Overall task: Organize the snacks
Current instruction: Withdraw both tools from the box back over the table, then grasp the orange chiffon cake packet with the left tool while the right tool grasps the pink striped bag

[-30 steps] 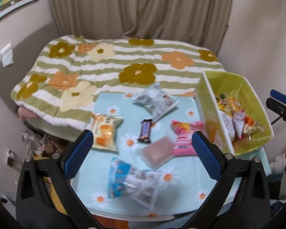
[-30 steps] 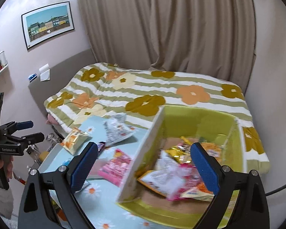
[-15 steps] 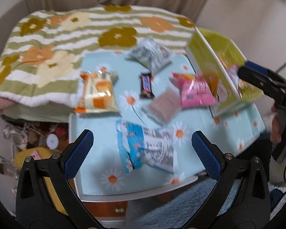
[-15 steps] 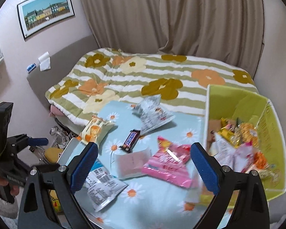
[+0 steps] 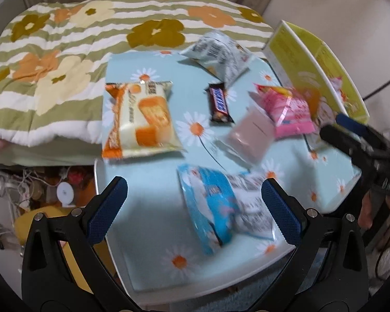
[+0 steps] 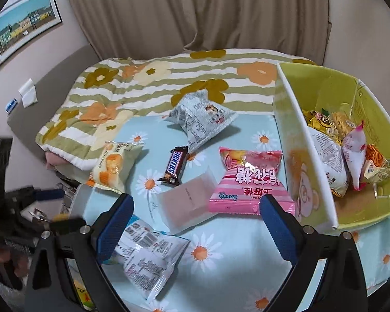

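Several snacks lie on the daisy-print table: an orange-and-cream cake pack, a Snickers bar, a grey-white bag, a pink candy bag, a frosted pink pouch and a blue-and-white bag. My left gripper is open and empty above the blue-and-white bag. My right gripper is open and empty above the frosted pouch and pink bag. A yellow-green box at the right holds several snacks.
A bed with a striped flower quilt lies behind the table. Clutter and cables sit on the floor to the left of the table. Curtains hang at the back. The box also shows in the left wrist view.
Both grippers have moved down and closer to the table, staying open. The right gripper has swung left from over the box to over the loose snacks.
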`<state>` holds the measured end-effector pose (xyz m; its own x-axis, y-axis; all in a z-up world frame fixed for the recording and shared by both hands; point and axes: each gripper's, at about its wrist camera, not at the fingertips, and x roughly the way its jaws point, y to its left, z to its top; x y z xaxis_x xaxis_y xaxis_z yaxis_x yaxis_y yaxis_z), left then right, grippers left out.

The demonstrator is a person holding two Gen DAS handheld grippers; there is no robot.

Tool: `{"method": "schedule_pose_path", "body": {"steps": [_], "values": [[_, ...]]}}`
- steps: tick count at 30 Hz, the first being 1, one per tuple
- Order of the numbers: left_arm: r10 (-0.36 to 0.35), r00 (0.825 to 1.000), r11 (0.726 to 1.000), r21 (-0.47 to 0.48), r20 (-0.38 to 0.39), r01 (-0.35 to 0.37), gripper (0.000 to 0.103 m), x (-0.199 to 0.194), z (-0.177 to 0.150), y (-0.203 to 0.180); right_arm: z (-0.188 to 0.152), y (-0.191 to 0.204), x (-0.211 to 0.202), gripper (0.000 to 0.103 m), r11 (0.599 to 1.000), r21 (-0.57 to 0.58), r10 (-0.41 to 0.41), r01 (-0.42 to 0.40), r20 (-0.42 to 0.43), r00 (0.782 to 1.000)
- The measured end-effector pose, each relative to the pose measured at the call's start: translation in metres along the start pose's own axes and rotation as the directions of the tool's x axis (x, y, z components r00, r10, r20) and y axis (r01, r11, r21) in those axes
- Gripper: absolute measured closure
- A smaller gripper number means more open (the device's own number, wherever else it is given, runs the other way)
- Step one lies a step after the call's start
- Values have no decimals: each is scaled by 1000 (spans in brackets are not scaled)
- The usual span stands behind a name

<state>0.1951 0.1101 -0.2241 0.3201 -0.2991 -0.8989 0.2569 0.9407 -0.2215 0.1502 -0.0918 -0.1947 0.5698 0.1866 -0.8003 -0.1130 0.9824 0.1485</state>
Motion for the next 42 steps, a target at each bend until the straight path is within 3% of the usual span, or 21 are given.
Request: {"method": "schedule_pose_path", "body": {"steps": [8,14,19,21,25,30,35,42], "values": [[74,997,997,-29,28,-73,1,33,45,30,4,4,36,6,1000,-4,11,-11,-5,1000],[71,997,996,-48,-5,-72,1,70,71,48,11,3,57,6,1000,-6,10,-10,-15,1000],[116,992,992,-35,-45,-118,1,95,79,52,17,2,72,6,1000,-15,7,-8,-29,1000],[120,991,992,-37,-54,-123,5,101,80,55,19,2,76,6,1000,-17,9,-9,-33,999],[106,989,992,-51,-99,-111,28,116,80,60,23,4,81,6,1000,-15,0,-1,-32,999],[105,991,993,-37,-89,-108,37,117,79,62,24,0,76,6,998,9,-62,62,15,998],[99,991,994,-35,-84,-103,38,116,80,63,25,-7,68,6,987,22,-161,160,56,985],[96,993,995,-28,-67,-98,39,107,82,60,28,-25,78,7,966,52,-254,253,28,967]]}}
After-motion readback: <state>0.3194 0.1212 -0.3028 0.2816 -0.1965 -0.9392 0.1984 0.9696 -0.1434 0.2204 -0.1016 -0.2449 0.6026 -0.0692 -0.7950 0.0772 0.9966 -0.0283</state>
